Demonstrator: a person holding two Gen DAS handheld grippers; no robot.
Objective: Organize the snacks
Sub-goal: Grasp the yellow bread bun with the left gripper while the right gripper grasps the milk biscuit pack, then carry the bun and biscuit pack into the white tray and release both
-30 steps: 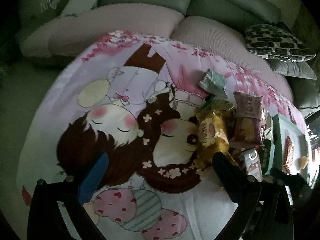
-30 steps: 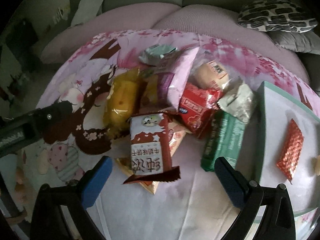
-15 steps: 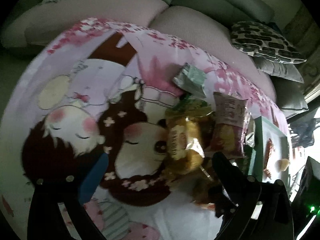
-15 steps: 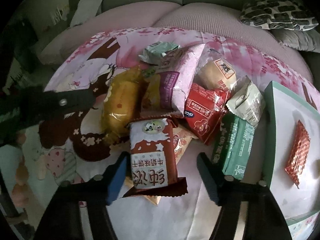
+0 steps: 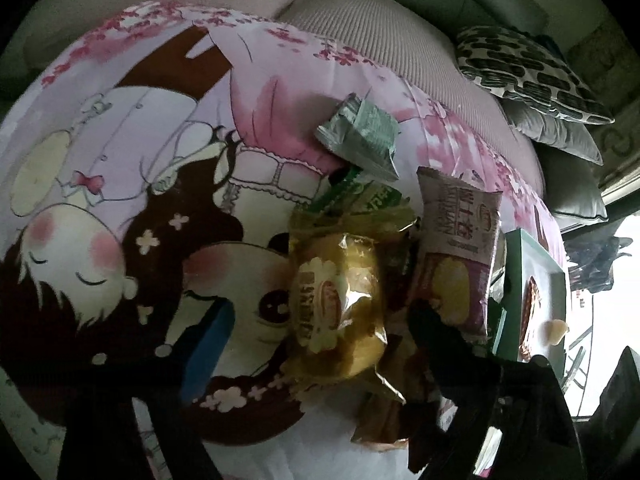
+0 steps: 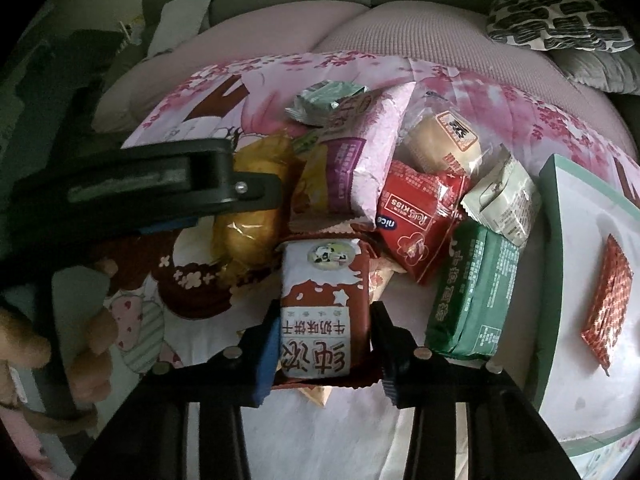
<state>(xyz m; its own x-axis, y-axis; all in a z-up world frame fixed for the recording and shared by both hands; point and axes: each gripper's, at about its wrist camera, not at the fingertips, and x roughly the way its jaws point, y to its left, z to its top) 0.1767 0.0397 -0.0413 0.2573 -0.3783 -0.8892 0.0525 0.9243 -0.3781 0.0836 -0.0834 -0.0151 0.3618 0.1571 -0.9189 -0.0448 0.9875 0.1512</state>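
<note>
The right gripper [image 6: 324, 344] had its two dark fingers [image 6: 266, 354] pressed against the long sides of a brown-and-white biscuit packet [image 6: 322, 308], a flat, glossy rectangle with crimped ends, lying at the near edge of the snack pile. Under it poked the corner of a pale wrapper. Just beside it on the right lay a green foil pack [image 6: 470, 298], blocky and creased, and past that the white tray [image 6: 560, 280] with its green rim, holding a red patterned sachet [image 6: 608, 306] flat on bare white.

Further in, the pile crowded together: a shiny red pouch [image 6: 420, 220], a crinkled grey-white sachet [image 6: 502, 200], a clear-wrapped round cake [image 6: 444, 140], a tall pink-and-purple bag [image 6: 356, 152] and, at the back, a small teal packet [image 6: 324, 102].

The left gripper [image 5: 320, 332] hung over the puffy yellow bread bag [image 5: 340, 304], its fingers [image 5: 208, 340] spread wide either side and closed on nothing. That bag's clear film was wrinkled and gleaming.

Everything sat on a soft cartoon-printed quilt [image 5: 120, 160], pink with blossom edging, with a broad stretch of bare fabric to the left of the pile. Beyond the quilt's far edge rose ribbed pale sofa cushions [image 6: 400, 28] and a black-and-white patterned pillow [image 5: 528, 76].
</note>
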